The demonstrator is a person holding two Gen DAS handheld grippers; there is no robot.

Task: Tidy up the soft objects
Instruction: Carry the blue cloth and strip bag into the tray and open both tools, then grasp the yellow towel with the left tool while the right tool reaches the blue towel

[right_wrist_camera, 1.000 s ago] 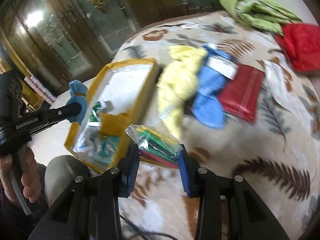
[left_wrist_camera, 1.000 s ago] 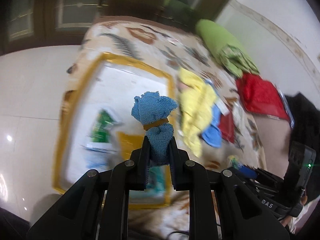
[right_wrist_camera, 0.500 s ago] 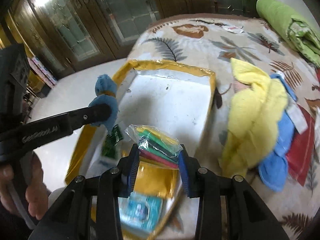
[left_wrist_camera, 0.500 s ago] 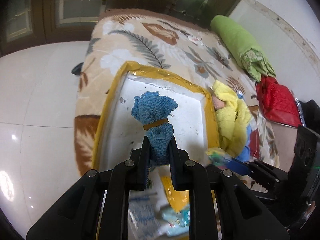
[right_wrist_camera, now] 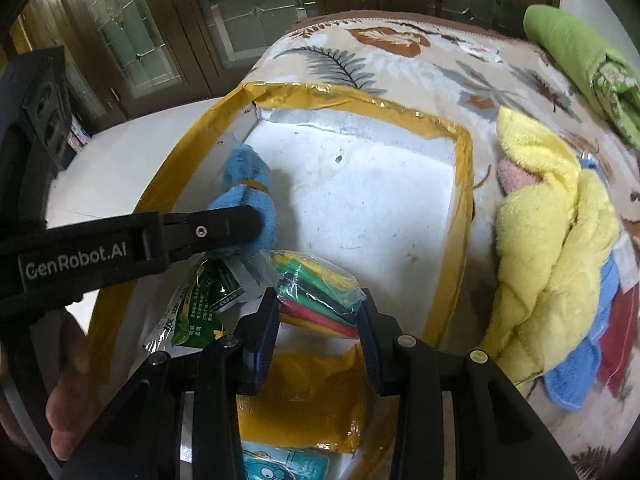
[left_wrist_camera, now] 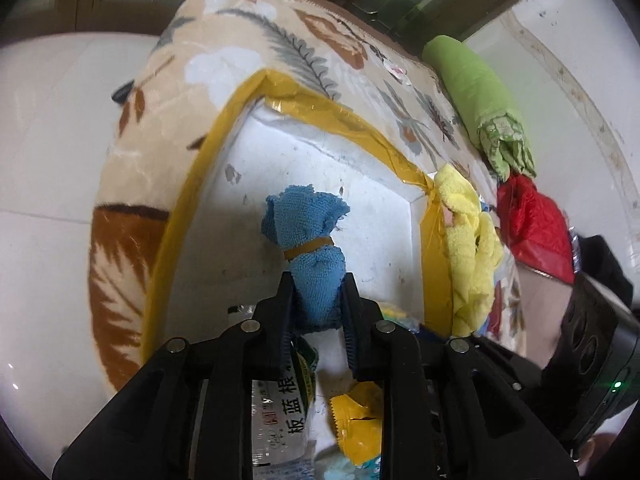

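A blue cloth bundle (left_wrist_camera: 308, 220), tied with a tan band, stands between the fingers of my left gripper (left_wrist_camera: 318, 280). The jaws are opening, and the cloth still touches both pads. Gripper and blue bundle (right_wrist_camera: 244, 184) hang over the left part of a white foam box with a yellow taped rim (left_wrist_camera: 192, 184). My right gripper (right_wrist_camera: 318, 300) is shut on a clear bag of green, red, yellow and black strips (right_wrist_camera: 316, 284). It hovers over the box (right_wrist_camera: 464, 184) near its front. A hand shows at the lower left.
The box holds a green-white sachet (right_wrist_camera: 200, 304), a yellow packet (right_wrist_camera: 304, 396) and a teal packet. Right of it, on the floral blanket, lie a yellow towel (right_wrist_camera: 552, 240), a blue towel (right_wrist_camera: 576, 380), a red bag (left_wrist_camera: 536, 232) and a green bedding roll (right_wrist_camera: 580, 52). White floor lies to the left.
Both grippers have moved in over the box and sunk closer to it. The left jaws stand a little wider around the blue bundle. The bag stays in the right gripper.
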